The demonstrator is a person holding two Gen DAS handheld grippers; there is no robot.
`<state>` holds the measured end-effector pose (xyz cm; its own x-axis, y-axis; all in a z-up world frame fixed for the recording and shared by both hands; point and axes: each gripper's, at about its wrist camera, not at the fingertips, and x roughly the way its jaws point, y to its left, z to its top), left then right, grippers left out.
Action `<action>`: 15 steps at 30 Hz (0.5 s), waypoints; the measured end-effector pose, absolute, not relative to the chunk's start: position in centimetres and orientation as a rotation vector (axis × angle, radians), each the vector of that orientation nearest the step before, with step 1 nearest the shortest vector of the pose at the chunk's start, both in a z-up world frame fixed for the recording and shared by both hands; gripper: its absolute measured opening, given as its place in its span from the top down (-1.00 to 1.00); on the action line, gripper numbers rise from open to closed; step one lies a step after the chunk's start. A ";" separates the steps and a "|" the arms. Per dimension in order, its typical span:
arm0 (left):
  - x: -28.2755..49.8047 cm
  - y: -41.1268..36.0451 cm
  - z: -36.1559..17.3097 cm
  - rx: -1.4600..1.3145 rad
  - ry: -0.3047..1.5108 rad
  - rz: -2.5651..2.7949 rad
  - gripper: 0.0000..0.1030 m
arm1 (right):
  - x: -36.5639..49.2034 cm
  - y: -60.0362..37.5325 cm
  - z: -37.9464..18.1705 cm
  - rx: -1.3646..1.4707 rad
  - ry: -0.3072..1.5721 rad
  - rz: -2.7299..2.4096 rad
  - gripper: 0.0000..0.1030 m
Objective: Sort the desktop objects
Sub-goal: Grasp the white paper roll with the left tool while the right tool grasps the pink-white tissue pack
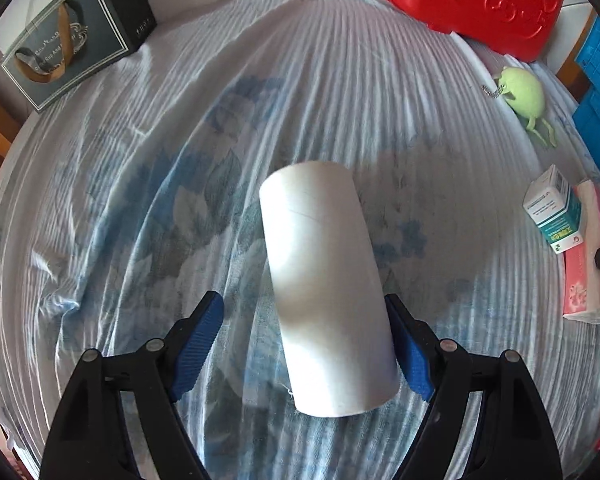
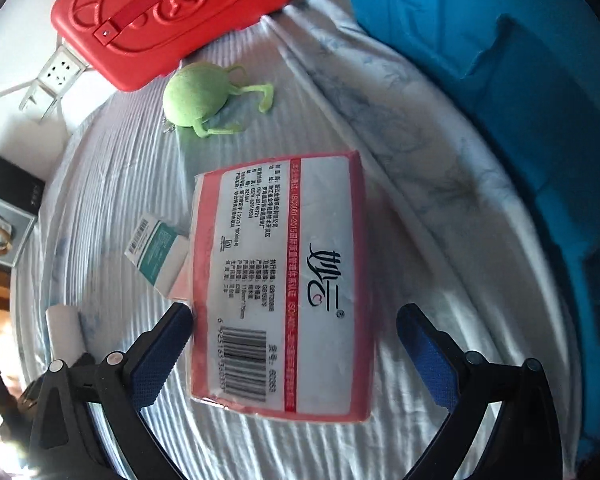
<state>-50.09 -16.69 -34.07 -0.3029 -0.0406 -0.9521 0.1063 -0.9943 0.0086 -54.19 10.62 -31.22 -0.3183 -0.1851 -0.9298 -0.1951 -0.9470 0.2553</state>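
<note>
A white cylindrical roll lies on the striped floral cloth, between the fingers of my left gripper. That gripper is open: the right pad sits close against the roll and the left pad stands well clear of it. A pink tissue pack lies label up between the fingers of my right gripper, which is also open. Its left fingertip is near the pack's edge, and there is a gap on the right. The roll shows at lower left in the right wrist view.
A red case stands at the back, with a green plush toy in front of it. A small white and teal box leans by the tissue pack. There is a black gift box at back left and a blue crate on the right.
</note>
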 end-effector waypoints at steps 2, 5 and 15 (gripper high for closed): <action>-50.2 -17.0 -34.1 1.794 0.117 -2.481 -0.56 | -54.4 10.0 -31.3 -1.838 0.454 2.524 -1.00; -50.7 -17.0 -34.0 1.798 0.100 -2.492 -0.56 | -55.1 9.0 -31.7 -1.884 0.353 2.495 -1.00; -50.9 -16.9 -34.2 1.790 0.078 -2.539 -0.82 | -55.4 6.5 -33.4 -1.907 0.050 2.431 -1.00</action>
<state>-50.93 -16.89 -34.18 -0.3363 0.0011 -0.9418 0.0566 -0.9982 -0.0214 -55.38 6.46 -33.39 -0.2373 0.0206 -0.9712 -0.0608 -0.9981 -0.0063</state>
